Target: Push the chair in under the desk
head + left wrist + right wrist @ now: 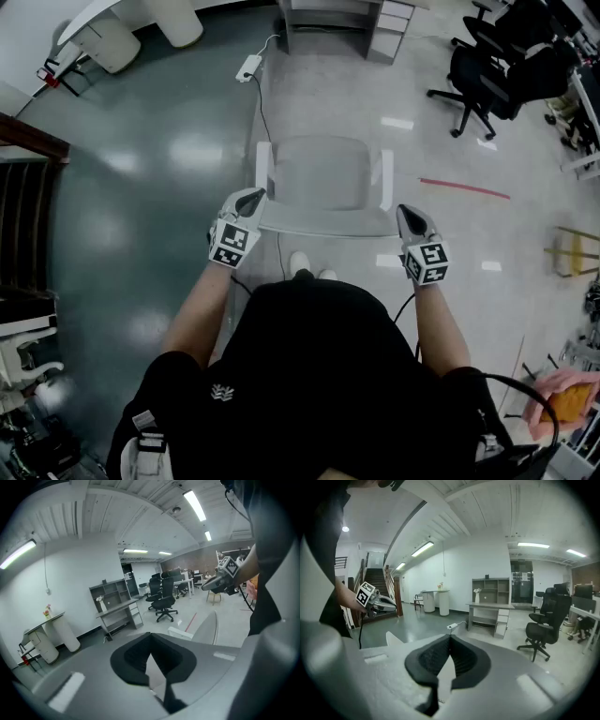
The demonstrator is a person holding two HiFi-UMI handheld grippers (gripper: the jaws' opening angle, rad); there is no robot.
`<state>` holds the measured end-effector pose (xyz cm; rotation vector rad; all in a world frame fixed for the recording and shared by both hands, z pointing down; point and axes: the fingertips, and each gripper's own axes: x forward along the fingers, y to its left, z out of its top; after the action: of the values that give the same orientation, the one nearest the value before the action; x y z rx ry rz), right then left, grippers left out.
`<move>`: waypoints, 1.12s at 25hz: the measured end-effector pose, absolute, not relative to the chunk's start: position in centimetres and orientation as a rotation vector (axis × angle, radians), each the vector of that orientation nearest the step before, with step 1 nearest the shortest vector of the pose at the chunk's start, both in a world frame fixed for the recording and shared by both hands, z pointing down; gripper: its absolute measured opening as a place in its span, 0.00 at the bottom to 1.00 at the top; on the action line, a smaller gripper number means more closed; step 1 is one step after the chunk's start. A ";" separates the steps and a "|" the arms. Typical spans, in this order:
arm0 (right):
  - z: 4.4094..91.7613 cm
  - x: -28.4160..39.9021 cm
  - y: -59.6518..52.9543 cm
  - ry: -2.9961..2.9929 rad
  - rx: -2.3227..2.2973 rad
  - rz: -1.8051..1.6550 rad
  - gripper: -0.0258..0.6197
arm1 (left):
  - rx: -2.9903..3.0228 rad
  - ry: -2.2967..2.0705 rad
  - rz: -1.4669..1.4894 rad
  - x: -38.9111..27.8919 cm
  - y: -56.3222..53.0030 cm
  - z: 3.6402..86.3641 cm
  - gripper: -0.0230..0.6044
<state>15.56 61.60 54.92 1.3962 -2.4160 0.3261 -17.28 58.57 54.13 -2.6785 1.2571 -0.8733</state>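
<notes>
A pale grey chair [323,183] with white armrests stands right in front of me, its back edge nearest to me. The grey desk [342,21] with drawers is beyond it at the top of the head view. My left gripper [251,199] is shut and empty at the left corner of the chair's back. My right gripper [411,218] is shut and empty just off the right corner. The left gripper view looks past the shut left gripper [150,637] to the chair back [209,626] and the desk [119,610]. The right gripper view shows the shut right gripper [450,640] and the desk [490,607].
Black office chairs [497,70] stand at the back right. A white power strip [249,67] with its cable lies on the floor left of the desk. A round white table [112,33] is at the back left, a dark staircase [23,216] at the left, and a red floor line [464,187] right of the chair.
</notes>
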 end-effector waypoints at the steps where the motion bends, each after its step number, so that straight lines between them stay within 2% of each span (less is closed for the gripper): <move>1: 54.9 15.5 61.6 -2.414 1.392 0.324 0.04 | -2.679 1.245 -0.882 -17.3 58.6 54.3 0.05; 9: 58.2 15.0 63.0 -2.361 1.259 0.357 0.04 | -2.752 1.093 -1.027 -17.1 60.7 57.6 0.05; 12: 60.9 13.2 65.0 -2.332 1.029 0.354 0.04 | -2.764 0.896 -1.196 -16.7 63.0 60.3 0.05; 13: 61.8 12.5 65.5 -2.313 0.958 0.324 0.05 | -2.741 0.816 -1.285 -16.8 63.6 61.5 0.08; 15: 63.5 11.2 66.4 -2.277 0.831 0.275 0.30 | -2.673 0.680 -1.431 -17.2 64.8 63.9 0.25; 16: 64.4 10.6 66.9 -2.256 0.764 0.258 0.37 | -2.641 0.628 -1.475 -17.4 65.2 64.8 0.29; 17: 65.4 9.9 67.4 -2.230 0.695 0.242 0.39 | -2.614 0.583 -1.509 -17.5 65.6 65.6 0.32; 22: 69.0 8.1 68.2 -2.079 0.495 0.167 0.39 | -2.502 0.393 -1.666 -16.9 65.9 69.5 0.36; 23: 69.4 8.0 67.9 -2.059 0.502 0.154 0.39 | -2.469 0.382 -1.703 -17.0 65.5 70.3 0.35; 25: 70.0 8.1 67.2 -2.019 0.517 0.136 0.32 | -2.439 0.371 -1.769 -17.3 64.8 71.5 0.30; 28: 70.1 8.1 66.6 -1.990 0.512 0.128 0.31 | -2.477 0.345 -1.789 -17.3 63.9 71.7 0.30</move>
<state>8.11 66.58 70.08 0.5124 -1.9905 0.1278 -17.29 63.93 71.70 -2.4771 0.3447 -1.7888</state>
